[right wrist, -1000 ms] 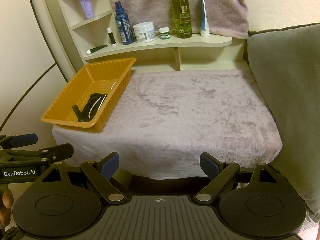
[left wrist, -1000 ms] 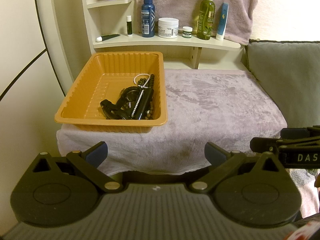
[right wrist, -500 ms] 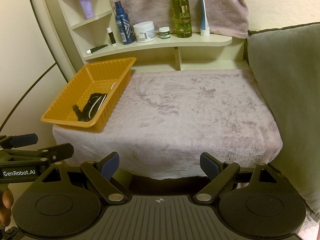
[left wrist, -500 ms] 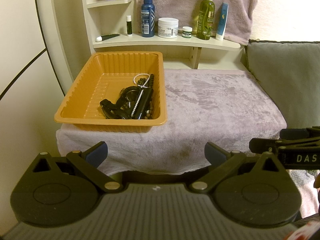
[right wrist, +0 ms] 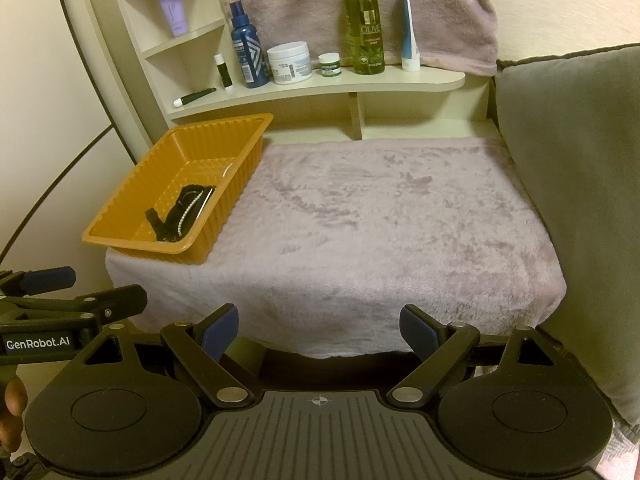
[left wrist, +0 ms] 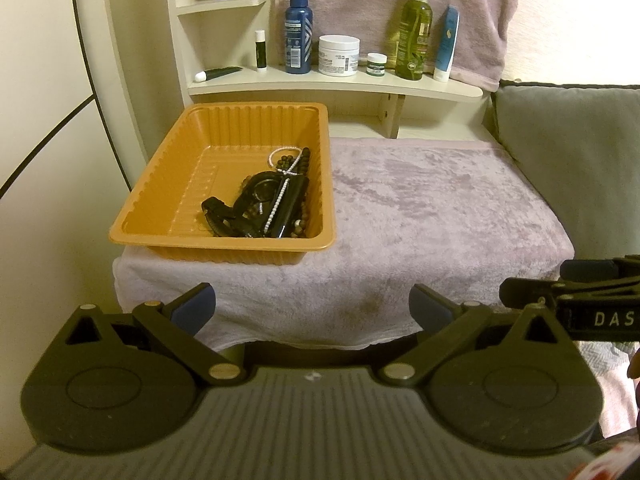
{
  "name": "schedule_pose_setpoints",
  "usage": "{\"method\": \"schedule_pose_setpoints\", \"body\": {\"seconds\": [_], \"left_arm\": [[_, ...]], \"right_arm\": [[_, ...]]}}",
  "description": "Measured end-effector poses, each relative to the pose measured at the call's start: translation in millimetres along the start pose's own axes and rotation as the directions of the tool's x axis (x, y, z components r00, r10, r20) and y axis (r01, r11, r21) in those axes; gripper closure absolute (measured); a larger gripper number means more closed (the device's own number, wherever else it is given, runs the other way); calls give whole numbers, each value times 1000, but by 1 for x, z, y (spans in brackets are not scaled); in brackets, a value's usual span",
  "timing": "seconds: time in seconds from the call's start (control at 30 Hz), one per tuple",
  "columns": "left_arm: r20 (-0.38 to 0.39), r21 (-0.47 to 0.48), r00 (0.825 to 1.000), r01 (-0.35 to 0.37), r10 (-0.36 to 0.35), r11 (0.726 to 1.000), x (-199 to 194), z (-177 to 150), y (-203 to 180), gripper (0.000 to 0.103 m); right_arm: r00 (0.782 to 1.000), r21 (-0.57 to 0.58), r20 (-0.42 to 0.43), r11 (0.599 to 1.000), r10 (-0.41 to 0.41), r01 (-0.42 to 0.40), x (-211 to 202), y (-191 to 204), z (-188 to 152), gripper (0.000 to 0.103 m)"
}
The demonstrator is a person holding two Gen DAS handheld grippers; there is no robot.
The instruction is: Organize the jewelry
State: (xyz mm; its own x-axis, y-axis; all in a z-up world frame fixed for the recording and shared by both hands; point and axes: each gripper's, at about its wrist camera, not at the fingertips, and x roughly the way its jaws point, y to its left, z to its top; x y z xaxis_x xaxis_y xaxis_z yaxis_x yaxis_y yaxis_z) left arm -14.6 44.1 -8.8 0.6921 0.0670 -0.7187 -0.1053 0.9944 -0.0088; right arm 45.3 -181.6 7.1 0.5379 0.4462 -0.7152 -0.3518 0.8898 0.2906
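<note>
At the near edge both tools hang with jaws spread and empty; the left gripper (left wrist: 312, 308) faces the orange tray (left wrist: 160, 184) more squarely than the right gripper (right wrist: 319, 328); farther off, left, the jewelry (left wrist: 272, 200) lies along the tray's right wall, running near-to-far.

Tangled beads, pearl strand (left wrist: 280, 196), heaped in orange tray (left wrist: 160, 200)

You're in a home, at a dressing corner: a cream shelf (right wrist: 320, 88) holds a blue spray bottle (right wrist: 247, 56), cream jar (right wrist: 290, 62) and olive bottle (right wrist: 364, 28), a plush towel (right wrist: 392, 216) covers the desk, and a grey cushion (right wrist: 576, 184) leans alongside.
</note>
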Motion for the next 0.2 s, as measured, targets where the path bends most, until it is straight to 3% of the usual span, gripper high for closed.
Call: {"method": "schedule_pose_setpoints", "body": {"seconds": [0.2], "left_arm": [[10, -2, 1000, -3, 3, 1000, 0, 1, 2, 0]], "right_arm": [[1000, 1, 0, 1000, -1, 1, 0, 0, -1, 16]]}}
